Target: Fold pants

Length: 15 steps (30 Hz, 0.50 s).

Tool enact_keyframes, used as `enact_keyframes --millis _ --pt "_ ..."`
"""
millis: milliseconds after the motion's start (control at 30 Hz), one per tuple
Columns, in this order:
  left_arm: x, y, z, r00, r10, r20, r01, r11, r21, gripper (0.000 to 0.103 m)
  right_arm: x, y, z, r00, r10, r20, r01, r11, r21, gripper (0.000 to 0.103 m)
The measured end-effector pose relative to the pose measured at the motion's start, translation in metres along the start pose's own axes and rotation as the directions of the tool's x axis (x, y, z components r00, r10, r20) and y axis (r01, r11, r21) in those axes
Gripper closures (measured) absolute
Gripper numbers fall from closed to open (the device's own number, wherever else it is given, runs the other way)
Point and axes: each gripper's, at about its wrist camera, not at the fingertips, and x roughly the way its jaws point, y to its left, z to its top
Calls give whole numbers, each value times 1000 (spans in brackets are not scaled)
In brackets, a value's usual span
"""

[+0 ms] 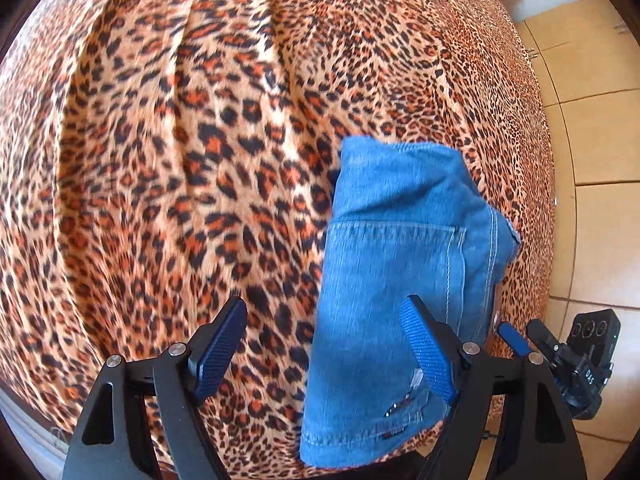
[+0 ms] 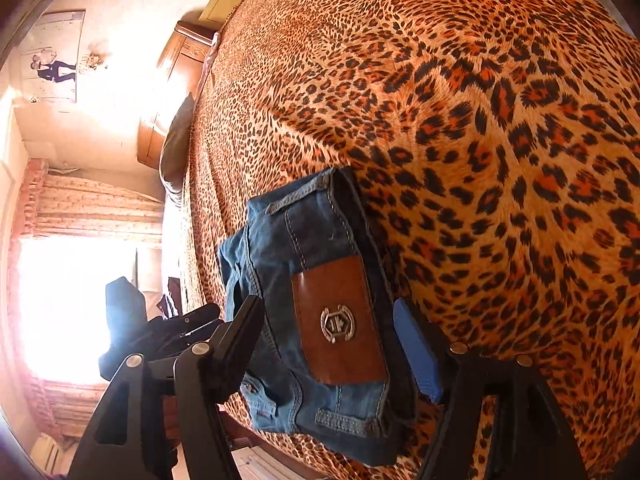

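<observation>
While a leopard-print bedspread point(image 1: 168, 168) fills most of both views, the jeans point(image 1: 392, 280) lie on it near its edge as a compact folded bundle of blue denim. In the left wrist view the bundle shows a back pocket point(image 1: 396, 264) outlined in pale double stitching, a long side seam down its right side, and a hem running along the near end. In the right wrist view the waistband end faces the camera, with belt loops point(image 2: 294, 196) at the far and near ends and layers of darker denim stacked at the left.

A brown leather patch point(image 2: 340, 320) sits on the waistband and carries a small silver metal emblem point(image 2: 337, 324); its design is too small to read. A tiny dark tag point(image 1: 394, 435) near the hem in the left wrist view bears writing that cannot be made out.

Beige floor tiles point(image 1: 592, 184) show past the bed at the right.

Both tools stand with jaws spread wide and hold nothing. The left gripper point(image 1: 324, 354) hovers over the bundle's near left part, and the right gripper point(image 2: 332, 344) straddles the waistband end.
</observation>
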Motion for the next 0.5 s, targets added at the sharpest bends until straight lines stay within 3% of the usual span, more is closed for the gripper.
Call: enact_keyframes --millis 200,333,433,500 --pt "16 18 -22 996 -74 -54 68 993 -95 24 21 -11 -26 998 -6 -65 9 999 49 33" --pt "10 9 -38 1000 0 -16 -1 1000 -3 24 21 1 -43 999 -2 -43 2 1000 3 37" --pt "20 7 -42 997 70 -12 -70 997 39 21 35 0 -56 985 -160 -59 154 984 -91 47" --pt "19 7 -41 998 64 -17 -64 998 11 25 42 -8 -60 987 -153 -57 148 985 -83 49"
